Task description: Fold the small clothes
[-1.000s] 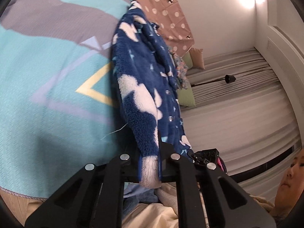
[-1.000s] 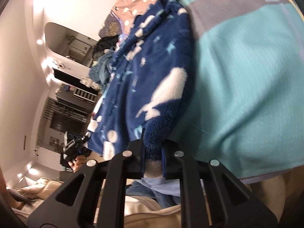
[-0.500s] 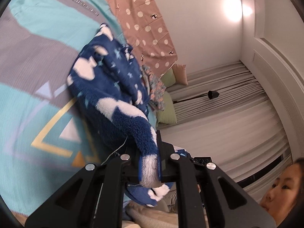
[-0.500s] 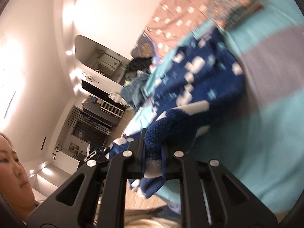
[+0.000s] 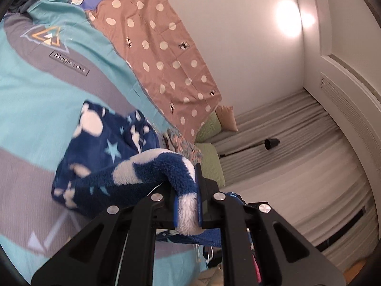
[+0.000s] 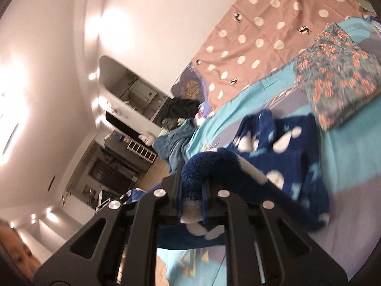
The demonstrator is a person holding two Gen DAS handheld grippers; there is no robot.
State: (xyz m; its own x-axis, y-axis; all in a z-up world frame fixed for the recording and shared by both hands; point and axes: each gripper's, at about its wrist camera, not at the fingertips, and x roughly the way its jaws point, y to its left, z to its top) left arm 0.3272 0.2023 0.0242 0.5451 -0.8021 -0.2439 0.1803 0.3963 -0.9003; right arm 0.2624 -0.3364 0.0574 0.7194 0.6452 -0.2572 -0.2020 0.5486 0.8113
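A small navy fleece garment [image 5: 102,157] with white blobs and pale stars hangs between both grippers over the teal and grey bedspread [image 5: 28,90]. My left gripper [image 5: 187,205] is shut on a white-tipped edge of the fleece, which bends up and over its fingers. In the right wrist view the same garment [image 6: 285,152] trails down to the bedspread [image 6: 352,171], and my right gripper [image 6: 191,197] is shut on another thick edge of it. The lower part of the garment still rests bunched on the bed.
A folded floral garment [image 6: 333,71] lies on the bed beyond the fleece. A brown dotted sheet [image 5: 162,57] runs along the wall. A heap of dark and blue clothes [image 6: 178,124] sits at the bed's far end. Green pillows [image 5: 209,157] and curtains lie to the right.
Both grippers rose and pulled back with the fleece, lifting its held edges off the bed. The garment now looks smaller and farther away, and more of the bedspread and the wall shows.
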